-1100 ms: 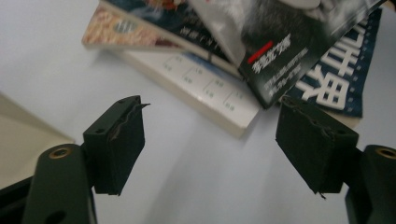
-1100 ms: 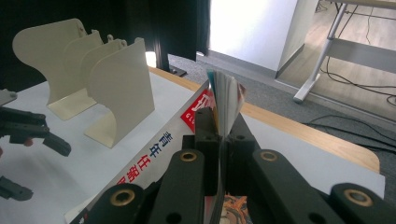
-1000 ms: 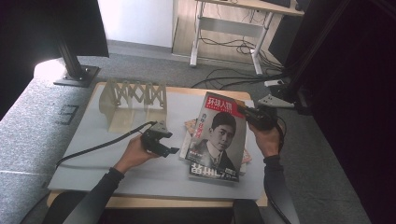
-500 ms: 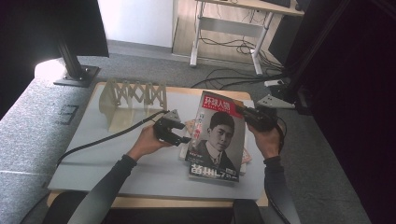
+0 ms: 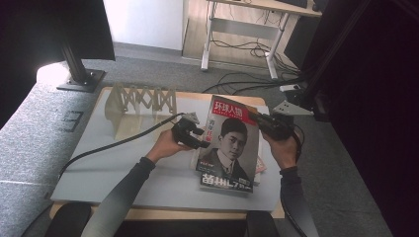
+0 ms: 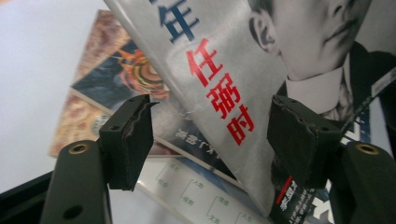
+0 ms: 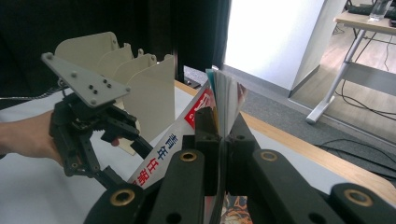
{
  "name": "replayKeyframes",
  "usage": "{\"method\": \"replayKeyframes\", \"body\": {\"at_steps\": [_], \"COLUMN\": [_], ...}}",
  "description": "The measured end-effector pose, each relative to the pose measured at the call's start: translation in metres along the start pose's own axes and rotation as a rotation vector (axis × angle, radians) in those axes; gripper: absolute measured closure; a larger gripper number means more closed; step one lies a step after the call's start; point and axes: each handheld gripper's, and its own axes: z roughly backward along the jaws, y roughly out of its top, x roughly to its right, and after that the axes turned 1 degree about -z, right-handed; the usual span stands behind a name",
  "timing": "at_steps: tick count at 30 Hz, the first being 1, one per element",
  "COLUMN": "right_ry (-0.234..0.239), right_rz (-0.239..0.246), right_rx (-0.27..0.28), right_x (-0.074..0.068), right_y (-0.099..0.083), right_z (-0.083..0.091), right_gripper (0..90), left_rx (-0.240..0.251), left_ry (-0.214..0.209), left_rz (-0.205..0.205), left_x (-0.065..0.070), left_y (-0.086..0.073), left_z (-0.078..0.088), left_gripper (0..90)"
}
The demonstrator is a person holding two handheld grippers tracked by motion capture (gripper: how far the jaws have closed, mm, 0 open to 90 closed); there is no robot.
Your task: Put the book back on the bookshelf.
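Observation:
A magazine with a portrait cover is tilted up off the grey mat. My right gripper is shut on its far right edge; in the right gripper view the pads clamp the pages of the magazine. My left gripper is at its left edge. In the left gripper view its jaws have just been closing and stand open around the magazine's edge, with the left pad clear of it. The left gripper also appears in the right gripper view.
More magazines lie flat on the mat under the lifted one. A beige slotted file rack stands at the back left of the mat. A monitor stand is off the table's left corner. A white desk frame is beyond.
My left hand has moved right across the mat to the magazine's left edge. The right gripper and the tilted magazine have stayed put.

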Motion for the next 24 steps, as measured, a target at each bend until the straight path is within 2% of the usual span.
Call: {"method": "replayKeyframes", "body": {"at_steps": [3,4,5,9,11,14,20,24], "right_ry": [0.004,0.007,0.007,0.013,0.014,0.014,-0.001,-0.012], "right_rz": [-0.002,-0.001,-0.001,0.009,0.013,0.015,0.012,0.007], "right_rx": [0.004,0.005,0.005,0.008,0.005,0.003,0.006,0.019], "right_x": [0.000,-0.001,-0.001,-0.002,-0.003,-0.004,-0.001,0.002], "right_y": [0.000,0.000,0.000,0.001,0.002,0.003,0.002,0.002], "right_z": [0.000,0.000,0.000,-0.001,-0.001,-0.002,0.000,0.004], "right_gripper": [84.7,84.7,84.7,84.8,84.7,84.7,84.7,84.7], "left_rx": [-0.009,-0.006,-0.009,-0.008,-0.021,-0.028,-0.004,0.020], "left_ry": [-0.011,-0.016,-0.020,-0.059,-0.051,-0.062,-0.096,-0.066], "left_rz": [0.010,0.015,0.015,0.008,0.012,0.018,-0.010,-0.047], "left_x": [-0.001,-0.001,-0.002,-0.001,0.001,0.000,0.005,0.010], "left_y": [-0.002,-0.002,-0.002,-0.003,-0.001,0.001,0.004,0.007], "left_z": [-0.004,-0.005,-0.005,-0.006,-0.006,-0.003,0.006,0.011], "left_gripper": [33.9,38.7,38.7,49.4,53.4,60.0,75.3,78.2]}}
